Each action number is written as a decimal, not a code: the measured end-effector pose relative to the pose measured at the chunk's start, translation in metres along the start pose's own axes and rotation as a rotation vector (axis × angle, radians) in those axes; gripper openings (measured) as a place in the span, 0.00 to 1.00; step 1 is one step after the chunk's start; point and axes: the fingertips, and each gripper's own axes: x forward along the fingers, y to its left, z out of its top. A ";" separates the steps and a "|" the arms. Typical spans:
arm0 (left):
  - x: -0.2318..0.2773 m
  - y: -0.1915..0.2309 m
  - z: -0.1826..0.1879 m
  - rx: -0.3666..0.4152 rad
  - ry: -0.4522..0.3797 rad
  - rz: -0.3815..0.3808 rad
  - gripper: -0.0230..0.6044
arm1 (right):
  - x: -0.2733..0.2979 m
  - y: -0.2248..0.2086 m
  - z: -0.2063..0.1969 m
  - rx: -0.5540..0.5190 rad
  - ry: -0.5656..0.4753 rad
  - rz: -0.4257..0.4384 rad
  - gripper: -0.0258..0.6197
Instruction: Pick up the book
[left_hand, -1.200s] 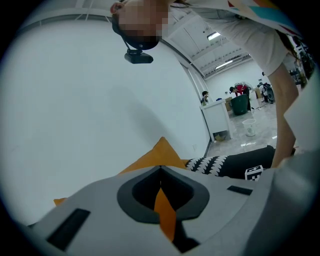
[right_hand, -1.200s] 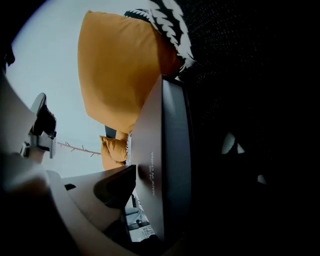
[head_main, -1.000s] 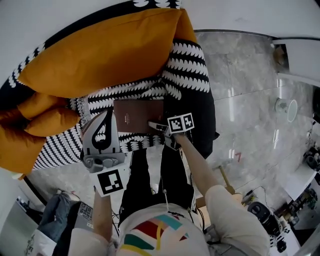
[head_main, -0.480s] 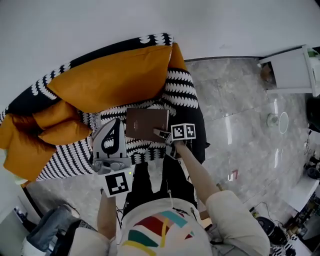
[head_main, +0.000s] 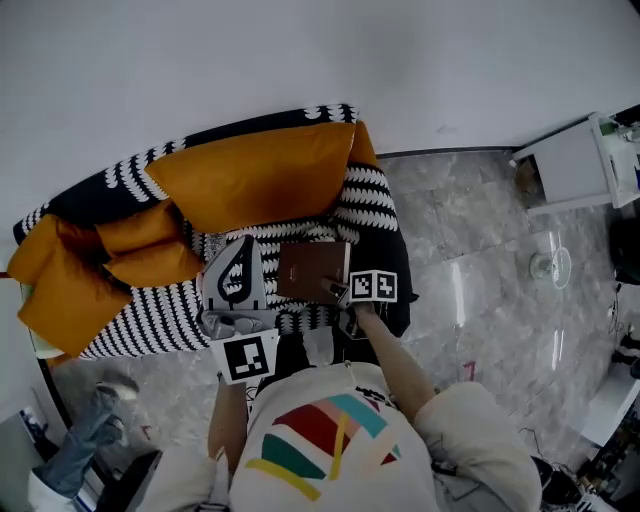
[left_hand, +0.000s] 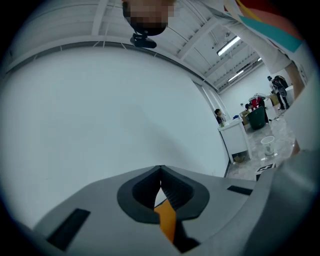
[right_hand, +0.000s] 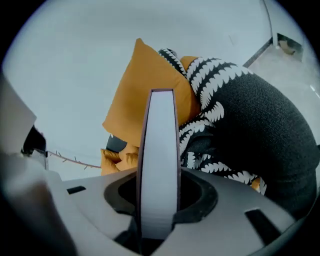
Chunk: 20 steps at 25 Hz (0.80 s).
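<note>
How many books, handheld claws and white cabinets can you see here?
brown hardcover book: 1
grey handheld claws: 2, the left claw and the right claw, its jaws closing on the book between them
white side cabinet: 1
Total: 4

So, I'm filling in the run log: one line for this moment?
right tool: closing on book | left tool: shut, empty

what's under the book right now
The black-and-white patterned throw shows past the edges of the book; whatever lies straight beneath is covered by the book itself.
</note>
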 end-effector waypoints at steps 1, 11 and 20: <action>-0.001 0.004 0.003 -0.004 -0.001 0.011 0.05 | -0.007 0.007 -0.002 -0.035 -0.003 -0.006 0.28; 0.007 0.036 0.055 -0.027 -0.093 0.106 0.05 | -0.100 0.117 0.079 -0.472 -0.220 -0.053 0.28; 0.009 0.053 0.092 -0.025 -0.147 0.171 0.05 | -0.226 0.280 0.155 -0.719 -0.666 0.188 0.28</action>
